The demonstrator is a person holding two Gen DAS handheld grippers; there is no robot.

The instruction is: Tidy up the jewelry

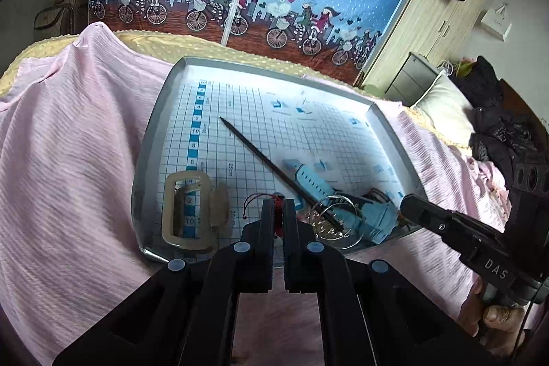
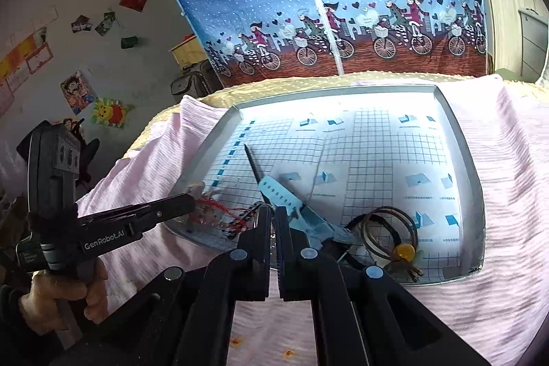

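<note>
Red string bracelet (image 1: 274, 211) at near edge of shallow grey tray with grid-printed liner (image 1: 151, 139), pinched between clenched fingers of left gripper (image 1: 278, 215). Just beside it: cream translucent rectangular buckle (image 1: 187, 211) toward near left corner, light-blue watch strap (image 2: 284, 194), thin dark hair stick (image 1: 267, 163) lying diagonally, thin metal bangles (image 1: 338, 218). Dark hair ties with amber bead (image 2: 394, 235) near right edge. Right gripper (image 2: 271, 218) fingers nearly closed over near edge; grasp cannot be told. Tray on pink cloth (image 1: 68, 143).

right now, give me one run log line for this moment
left gripper: shut on red cord | right gripper: shut, beside blue watch strap | both at near edge of tray
</note>
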